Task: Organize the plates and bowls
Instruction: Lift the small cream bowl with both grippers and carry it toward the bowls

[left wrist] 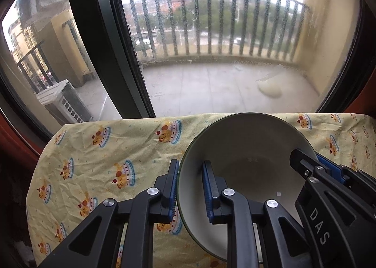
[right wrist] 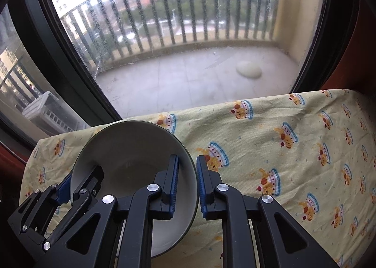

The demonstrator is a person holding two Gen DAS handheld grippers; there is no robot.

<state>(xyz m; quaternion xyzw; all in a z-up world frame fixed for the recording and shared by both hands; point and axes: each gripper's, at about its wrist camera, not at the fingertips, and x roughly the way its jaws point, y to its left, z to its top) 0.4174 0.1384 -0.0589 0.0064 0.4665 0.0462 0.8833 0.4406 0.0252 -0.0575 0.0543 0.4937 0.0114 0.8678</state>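
Left gripper (left wrist: 190, 171): black angular plastic arms with cut-out triangles, round silver screws, ribbed blue pads (left wrist: 208, 188) on the fingers. Right gripper (right wrist: 187, 169): same build; its body carries white "DAS" lettering.

A desk (left wrist: 98, 155) by the window wears a crumpled yellow cloth (right wrist: 270, 131) printed with cartoon cakes, a pale bowl (left wrist: 246, 141) on it.

A pale grey bowl (left wrist: 246, 148) with dark green outside sits on yellow cake-patterned cloth (left wrist: 94, 155).
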